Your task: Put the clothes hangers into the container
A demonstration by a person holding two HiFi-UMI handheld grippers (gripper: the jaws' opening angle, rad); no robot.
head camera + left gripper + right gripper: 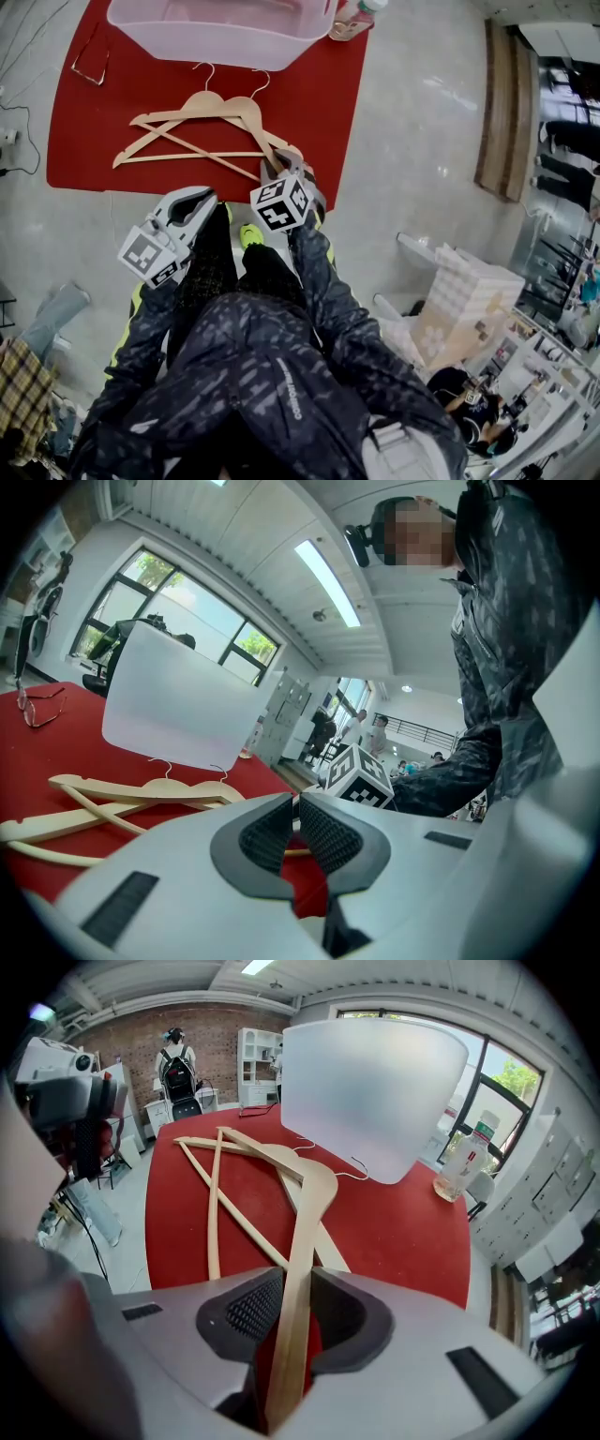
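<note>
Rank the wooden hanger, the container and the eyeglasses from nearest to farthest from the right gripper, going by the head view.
1. The wooden hanger: clamped between the jaws of the right gripper, lying on the red mat.
2. The container: ahead, at the mat's far edge.
3. The eyeglasses: far-left corner of the mat.

We're in a big open workspace, office-cum-lab: glossy pale floor (pixel 422 141), brick wall (pixel 127 1030), white shelving (pixel 255 1054), tall windows (pixel 169 607), strip light (pixel 326 569) overhead, people (pixel 323 735) standing about in the background
</note>
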